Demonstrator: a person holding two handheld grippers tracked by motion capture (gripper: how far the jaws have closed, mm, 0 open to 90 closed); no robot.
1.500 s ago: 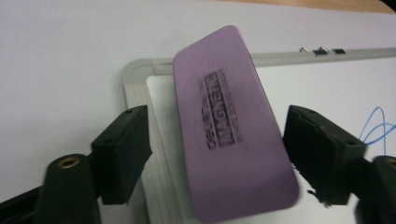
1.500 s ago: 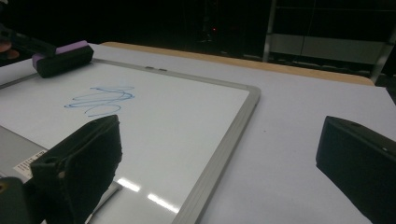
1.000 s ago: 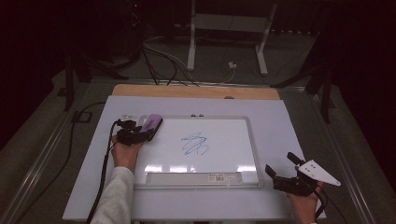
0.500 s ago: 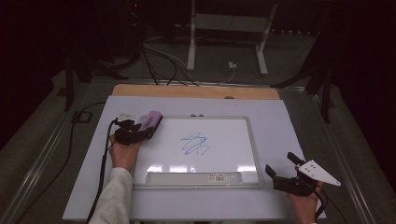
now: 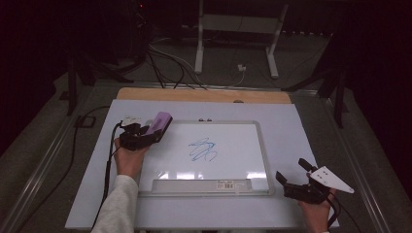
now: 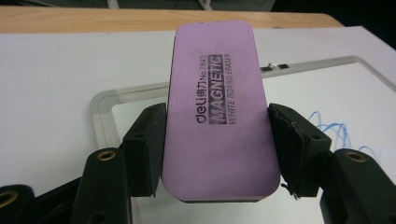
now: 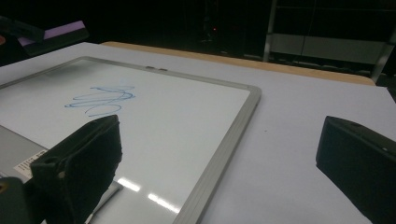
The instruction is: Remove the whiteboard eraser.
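- The left gripper (image 5: 154, 130) has its jaws clenched on the two long sides of the purple eraser (image 6: 218, 112), pads pressed flat against its edges in the left gripper view.
- The eraser sits in that grip above the upper-left corner of the whiteboard (image 5: 262, 145), tilted with its far end raised; from the high view I cannot tell whether its near end touches the board.
- Its printed top reads as a magnetic whiteboard eraser. I judge it light and stiff in the shell, with a softer felt face underneath, which is hidden here.
- The smooth plastic sides look a little slippery, so a hold across the width near the middle, as now, seems the safest place; a grip at one end would likely let it pivot.
- Being magnetic, it may snap down to the board when brought close, so a firm hold matters.
- The blue scribble (image 5: 203, 149) lies near the middle of the board, well apart from the eraser, and is not yet wiped.
- The right gripper (image 5: 294, 177) rests on the counter (image 5: 291, 116) just off the board's lower-right corner, jaws released and spread wide with nothing between them.
- No containers are on the counter; the board's tray strip (image 5: 201, 185) along the near edge appears to carry just a label.
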